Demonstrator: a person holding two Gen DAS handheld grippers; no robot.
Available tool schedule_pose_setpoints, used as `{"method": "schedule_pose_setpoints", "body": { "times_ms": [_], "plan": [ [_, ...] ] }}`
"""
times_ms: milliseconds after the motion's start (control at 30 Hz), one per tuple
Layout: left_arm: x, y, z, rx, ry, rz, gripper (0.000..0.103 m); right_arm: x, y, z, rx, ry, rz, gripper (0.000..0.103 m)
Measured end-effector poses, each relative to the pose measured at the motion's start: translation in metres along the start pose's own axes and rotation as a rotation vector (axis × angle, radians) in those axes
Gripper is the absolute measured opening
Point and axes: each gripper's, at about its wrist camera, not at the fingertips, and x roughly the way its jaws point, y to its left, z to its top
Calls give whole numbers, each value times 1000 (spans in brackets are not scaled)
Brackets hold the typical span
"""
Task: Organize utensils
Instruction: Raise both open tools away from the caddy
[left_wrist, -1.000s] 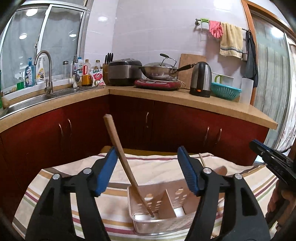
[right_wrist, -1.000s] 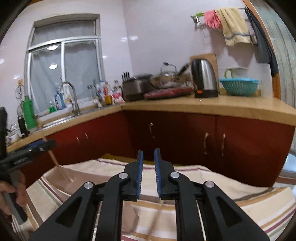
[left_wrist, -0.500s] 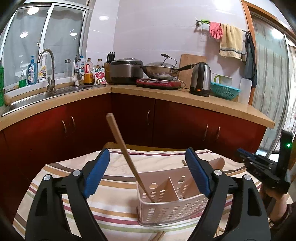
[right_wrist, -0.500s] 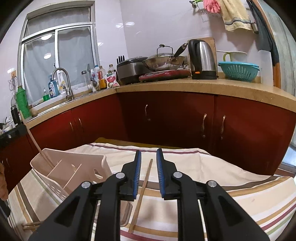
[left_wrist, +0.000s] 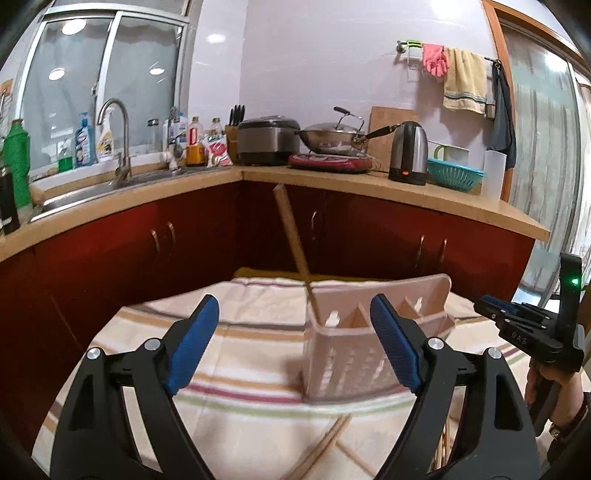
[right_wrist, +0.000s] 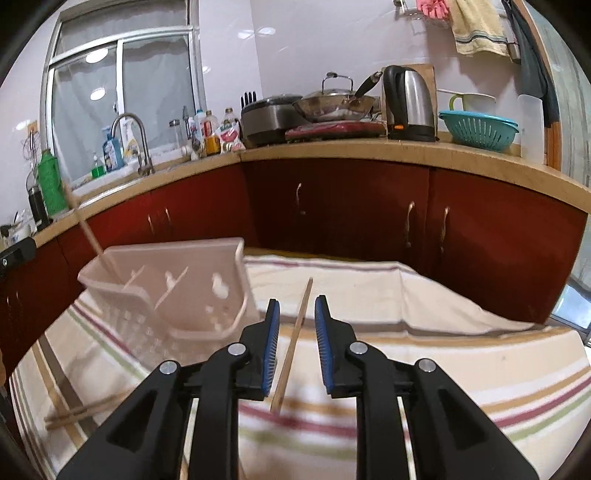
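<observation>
Right gripper (right_wrist: 295, 321): jaws have just been opening, parted narrowly, astride a single chopstick (right_wrist: 293, 341) lying flat on the striped cloth (right_wrist: 443, 332); pads not touching it. Left gripper (left_wrist: 293, 332): jaws wide, nothing gripped. Utensil caddy (left_wrist: 354, 343) stands just beyond, a wooden stick (left_wrist: 293, 243) leaning in its left compartment. Bare cloth lies to the chopstick's right.

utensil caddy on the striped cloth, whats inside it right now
One long wooden stick leans in the end compartment of the caddy, its top poking well above the rim. The other compartments look empty from above, though the walls and dividers hide their floors.
</observation>
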Motion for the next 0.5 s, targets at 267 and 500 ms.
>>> {"method": "schedule_pose_setpoints", "body": {
  "times_ms": [267,500],
  "plan": [
    [-32,16,-33,-37,47,39,82,-43,14,-29,-30,13,-18,21],
    [-68,18,-59,-39,48,61,82,-102,28,-64,-54,-25,-32,21]
  ]
}}
